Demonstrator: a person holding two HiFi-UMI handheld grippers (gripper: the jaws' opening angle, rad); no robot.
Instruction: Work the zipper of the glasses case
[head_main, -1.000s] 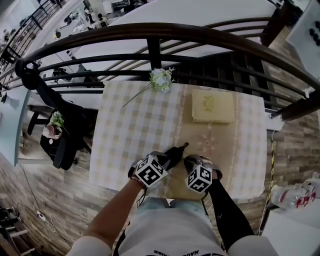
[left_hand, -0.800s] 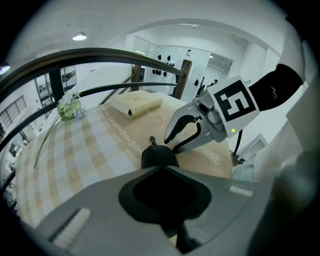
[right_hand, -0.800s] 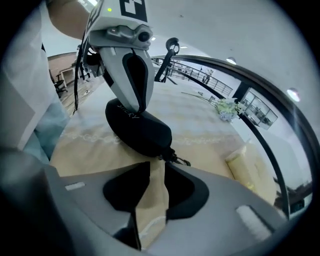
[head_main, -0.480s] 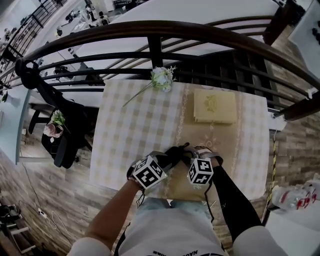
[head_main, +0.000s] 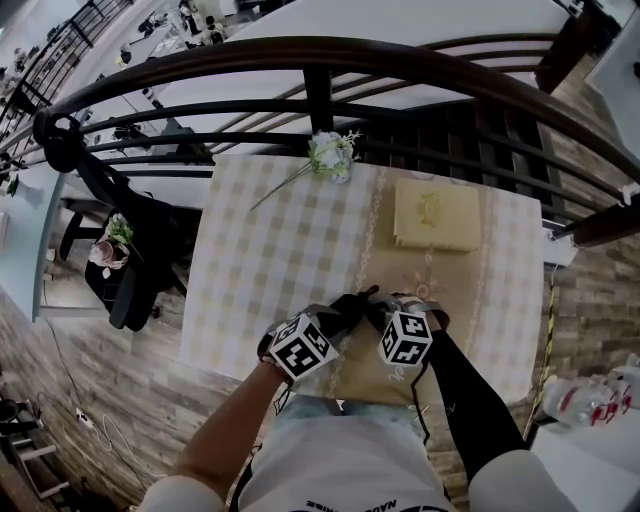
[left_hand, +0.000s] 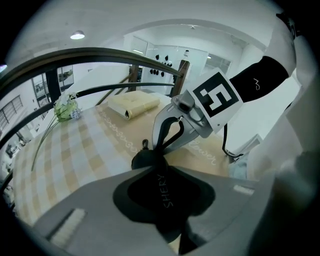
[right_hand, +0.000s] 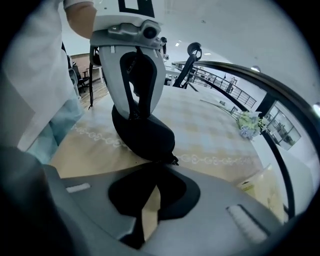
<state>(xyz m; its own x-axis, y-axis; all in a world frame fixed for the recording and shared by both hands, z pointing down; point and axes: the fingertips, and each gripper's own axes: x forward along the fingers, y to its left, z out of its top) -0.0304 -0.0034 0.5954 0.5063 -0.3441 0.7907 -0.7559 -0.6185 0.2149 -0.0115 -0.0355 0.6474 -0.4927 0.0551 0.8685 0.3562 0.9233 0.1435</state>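
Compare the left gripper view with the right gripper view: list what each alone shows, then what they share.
Left gripper view only: the right claw seen from outside, just closed at the end of the glasses case (what it pinches is unclear), and the case's white lettering. Right gripper view only: the left claw from the front, clamped round the case. Both: the case, the flowers, the checked tablecloth and the railing.

The case (head_main: 352, 303) lies at the near edge of the table (head_main: 270, 260), between the left gripper (head_main: 335, 320) and the right gripper (head_main: 385, 310). At the far edge is a flower (head_main: 330, 155) and, right of it, perhaps a folded cloth (head_main: 435, 215) — a railing (head_main: 320, 60) runs behind.
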